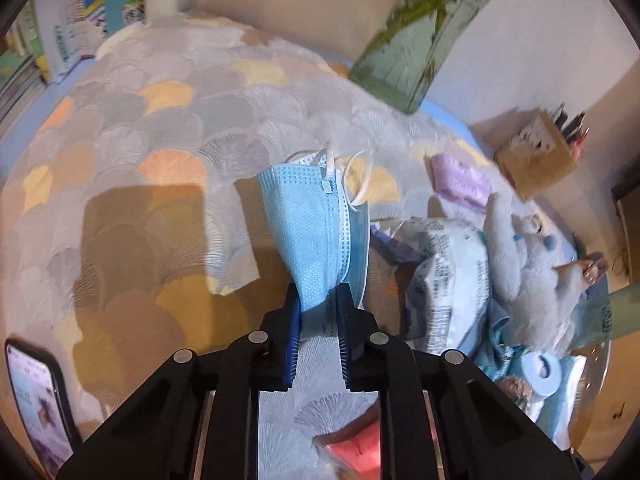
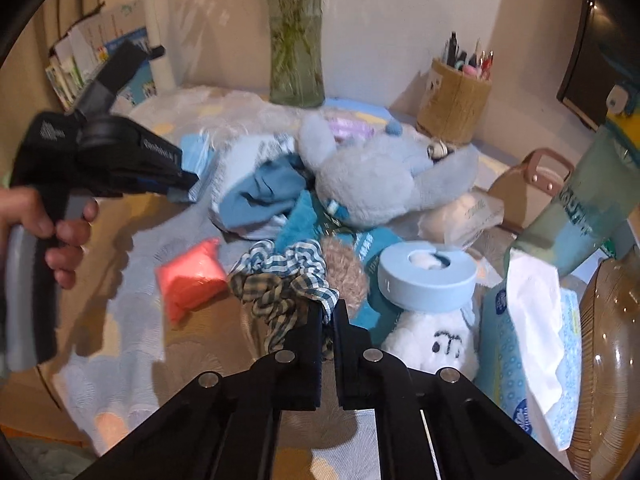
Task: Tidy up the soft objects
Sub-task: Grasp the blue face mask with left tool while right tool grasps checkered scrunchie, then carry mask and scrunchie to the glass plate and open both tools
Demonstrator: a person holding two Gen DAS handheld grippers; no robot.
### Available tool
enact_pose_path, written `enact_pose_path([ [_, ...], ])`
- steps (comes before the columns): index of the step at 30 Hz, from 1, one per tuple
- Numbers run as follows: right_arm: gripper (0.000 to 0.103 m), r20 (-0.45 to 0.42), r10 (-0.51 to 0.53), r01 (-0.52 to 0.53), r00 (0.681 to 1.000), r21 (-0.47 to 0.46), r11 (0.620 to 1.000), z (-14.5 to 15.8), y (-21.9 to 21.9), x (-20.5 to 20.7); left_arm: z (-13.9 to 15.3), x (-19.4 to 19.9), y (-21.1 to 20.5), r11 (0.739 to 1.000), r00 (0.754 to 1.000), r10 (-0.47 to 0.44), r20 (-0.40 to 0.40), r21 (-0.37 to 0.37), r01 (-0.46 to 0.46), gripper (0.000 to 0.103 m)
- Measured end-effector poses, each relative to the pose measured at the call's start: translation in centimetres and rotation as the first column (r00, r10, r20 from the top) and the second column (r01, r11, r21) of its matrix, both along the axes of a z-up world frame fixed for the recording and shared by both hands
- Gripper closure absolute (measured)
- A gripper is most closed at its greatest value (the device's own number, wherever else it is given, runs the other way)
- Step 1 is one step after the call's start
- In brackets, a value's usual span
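My left gripper [image 1: 319, 302] is shut on a blue face mask [image 1: 316, 232] and holds it above the patterned tablecloth [image 1: 168, 128], left of the pile. It also shows in the right wrist view [image 2: 188, 184] at the left, in a hand. My right gripper [image 2: 329, 309] is shut on a blue-and-white checked cloth [image 2: 280, 276] at the front of the pile. The pile holds a grey plush toy [image 2: 376, 176], blue cloths [image 2: 264, 196], a pink packet [image 2: 190, 276], a white plush [image 2: 436, 344] and a round blue box [image 2: 426, 276].
A glass vase [image 2: 296, 64] stands at the back, a pen holder [image 2: 454, 104] to its right. A tissue pack [image 2: 528, 344], a green cup [image 2: 580, 212] and a glass bowl [image 2: 612, 360] sit at the right. A phone [image 1: 36, 396] lies at the front left, books [image 1: 60, 32] at the back left.
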State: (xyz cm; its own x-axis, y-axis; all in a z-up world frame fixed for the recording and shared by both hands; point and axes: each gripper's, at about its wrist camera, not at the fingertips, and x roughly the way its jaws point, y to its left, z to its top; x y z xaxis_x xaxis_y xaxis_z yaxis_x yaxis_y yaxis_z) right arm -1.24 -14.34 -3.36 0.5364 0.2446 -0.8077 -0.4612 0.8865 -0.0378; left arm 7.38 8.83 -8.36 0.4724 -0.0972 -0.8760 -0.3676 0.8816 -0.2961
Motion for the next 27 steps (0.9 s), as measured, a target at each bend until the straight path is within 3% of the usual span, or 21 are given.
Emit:
enact_pose_path([
  [9,0.099,0.124,-0.018,0.002,0.992,0.13,0.992,6.2,-2.4,-1.1,6.0,-2.3,-1.4,1.0,0.987,0.015,0.158,-0.017,-0.013,0.09],
  [13,0.099,0.187,-0.057,0.02,0.981,0.191,0.981,9.2,-4.6,-1.9,9.8,-3.4,-4.1,0.999,0.968,-0.033,0.25,0.038,0.024,0.09],
  [19,0.099,0.271,-0.168,0.09,0.948,0.278,0.956,13.4,-10.3,-3.1,16.4,-4.6,-10.6,0.983,0.889,-0.183,0.419,0.103,0.154,0.09],
  [22,0.099,0.308,-0.25,0.154,0.918,0.305,0.94,14.9,-13.9,-3.6,18.5,-4.8,-14.4,0.964,0.85,-0.266,0.454,0.119,0.238,0.09],
  [27,0.099,0.334,-0.391,0.283,0.858,0.327,0.901,16.1,-20.1,-4.7,19.6,-5.0,-22.0,0.891,0.762,-0.446,0.47,0.157,0.425,0.089],
])
